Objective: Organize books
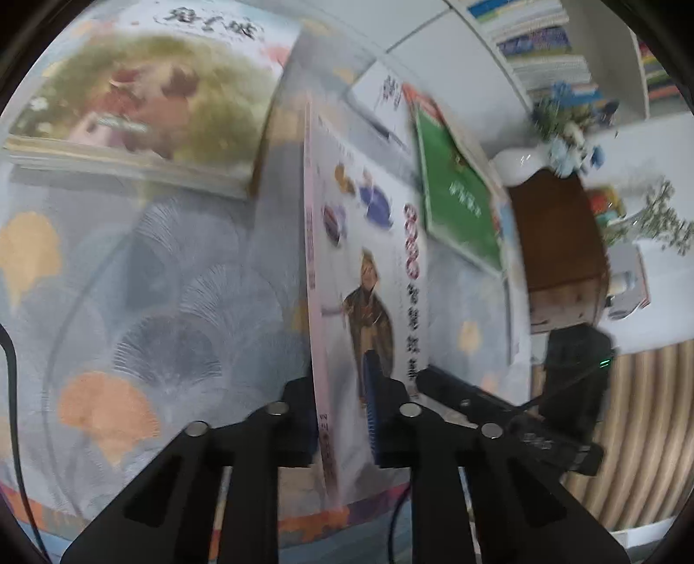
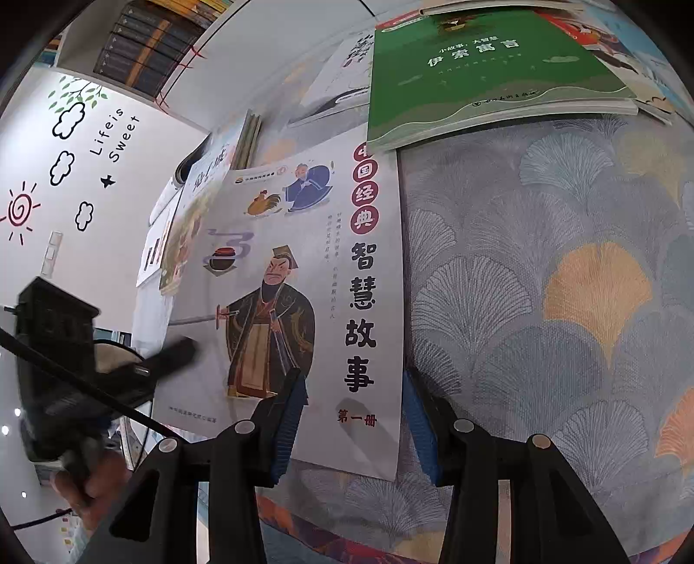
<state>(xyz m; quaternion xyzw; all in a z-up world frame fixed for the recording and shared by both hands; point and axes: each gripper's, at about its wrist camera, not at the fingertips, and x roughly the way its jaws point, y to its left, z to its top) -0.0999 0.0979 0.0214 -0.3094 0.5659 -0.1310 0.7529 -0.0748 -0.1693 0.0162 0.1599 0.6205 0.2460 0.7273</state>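
My left gripper (image 1: 342,399) is shut on the near edge of a white storybook (image 1: 368,269) with a robed warrior on its cover, holding it tilted up off the table. The same white storybook (image 2: 303,282) fills the right wrist view. My right gripper (image 2: 351,416) is open, its jaws standing on either side of the book's lower right corner without pinching it. A green book (image 2: 486,73) lies on a stack at the far side; it also shows in the left wrist view (image 1: 459,204). A thick picture book (image 1: 143,95) lies at the far left.
The table wears a cloth with a fan pattern (image 2: 564,282). Bookshelves (image 1: 533,39) stand behind. A vase with flowers (image 1: 559,126) and a brown box (image 1: 559,234) sit at the right. The left gripper's body (image 2: 65,347) and the hand holding it show at the left.
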